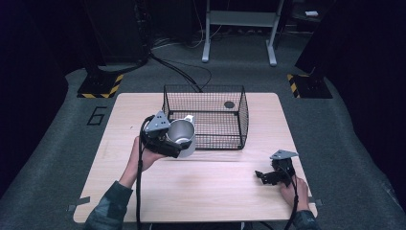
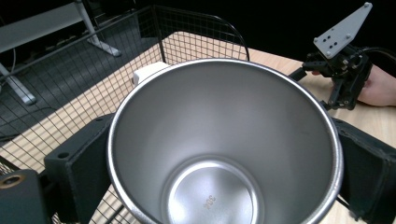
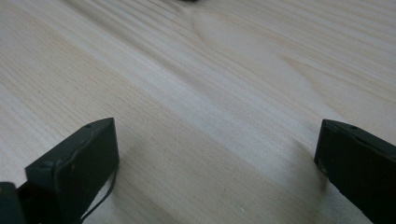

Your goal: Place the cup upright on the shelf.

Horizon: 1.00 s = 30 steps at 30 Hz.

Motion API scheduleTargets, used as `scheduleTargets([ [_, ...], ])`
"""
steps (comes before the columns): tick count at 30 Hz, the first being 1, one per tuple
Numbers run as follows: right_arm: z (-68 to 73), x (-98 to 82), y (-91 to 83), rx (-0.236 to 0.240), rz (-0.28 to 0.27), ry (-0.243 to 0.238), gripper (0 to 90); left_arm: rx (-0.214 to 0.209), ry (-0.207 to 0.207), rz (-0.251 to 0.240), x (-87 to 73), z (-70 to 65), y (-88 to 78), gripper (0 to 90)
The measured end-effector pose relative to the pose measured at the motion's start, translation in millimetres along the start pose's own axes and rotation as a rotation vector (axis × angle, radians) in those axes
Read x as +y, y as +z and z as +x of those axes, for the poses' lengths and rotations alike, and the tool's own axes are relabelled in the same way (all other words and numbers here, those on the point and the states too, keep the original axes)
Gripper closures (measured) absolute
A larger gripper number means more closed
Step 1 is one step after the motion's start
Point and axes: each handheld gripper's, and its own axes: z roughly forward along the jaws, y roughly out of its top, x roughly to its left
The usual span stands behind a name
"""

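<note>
One steel mug (image 1: 182,137) is in play, clamped across its body between the jaws of the left gripper (image 1: 173,143). It is held tilted above the table (image 1: 201,187), just in front of the near-left corner of one black wire basket (image 1: 239,115). In the left gripper view the mug mouth (image 2: 224,140) is seen from above, empty, with a jaw pressed against each side and a white handle (image 2: 147,72) at the far rim toward the basket mesh. One small dark round item (image 1: 229,104) is seen on the basket floor near the back; what it is cannot be told. The basket's near wall stands directly beyond the mug. The left hand (image 1: 146,155) is raised off the table, forearm angled in from the bottom left. The right gripper (image 1: 268,176) is rested low on the table at the near right, well apart from the mug, jaws spread wide with nothing but bare wood (image 3: 210,93) between them.
</note>
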Motion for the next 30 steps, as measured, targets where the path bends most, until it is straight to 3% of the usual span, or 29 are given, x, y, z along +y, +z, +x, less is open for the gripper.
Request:
scheduleTargets([
  [12,-1.0,0.5,0.8,-0.003,-0.003,0.001,0.0,0.020,0.001,-0.019,17.0,15.7,7.7,6.5],
  [30,-1.3,0.7,1.2,-0.005,-0.004,-0.002,0.0,0.032,-0.004,-0.006,41.7,41.8,25.9,6.5],
])
